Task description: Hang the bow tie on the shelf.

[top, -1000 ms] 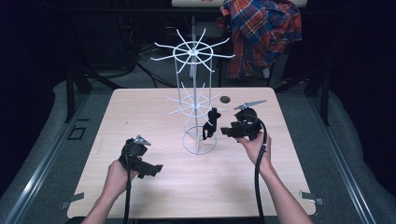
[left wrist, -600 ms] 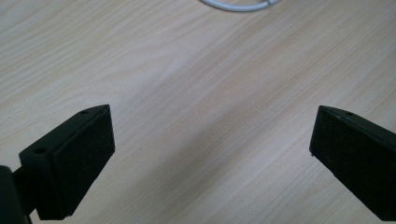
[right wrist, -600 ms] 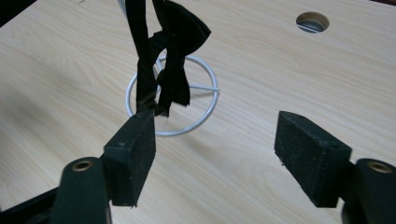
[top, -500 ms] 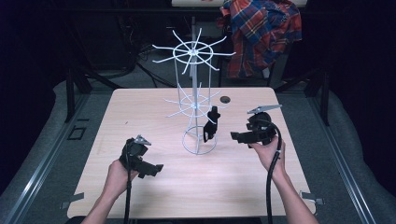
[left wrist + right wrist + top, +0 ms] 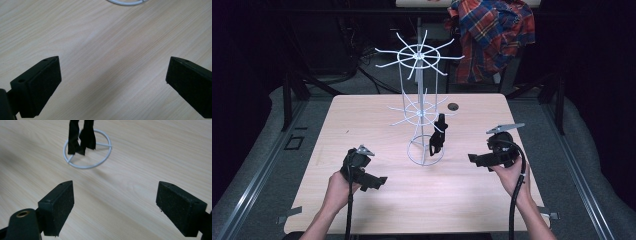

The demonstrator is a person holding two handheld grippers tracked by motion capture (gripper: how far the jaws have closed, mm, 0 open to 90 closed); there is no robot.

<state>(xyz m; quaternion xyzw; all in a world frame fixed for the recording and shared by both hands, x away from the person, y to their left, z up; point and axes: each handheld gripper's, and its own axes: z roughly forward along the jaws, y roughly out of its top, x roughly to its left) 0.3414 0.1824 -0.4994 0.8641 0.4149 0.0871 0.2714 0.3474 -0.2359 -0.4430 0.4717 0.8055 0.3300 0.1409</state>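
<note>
Wooden table (image 5: 377, 120) lies beneath left tool (image 5: 112, 82) and right tool (image 5: 120, 207), both spread wide, empty.

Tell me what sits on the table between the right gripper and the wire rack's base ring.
Nothing: in the right gripper view, bare wood runs from the right gripper to the base ring; the high view agrees.

Light wood worktop (image 5: 362, 120) carries a white wire rack (image 5: 419, 110) beyond the fingers, small dark disc (image 5: 453, 106) behind.
</note>
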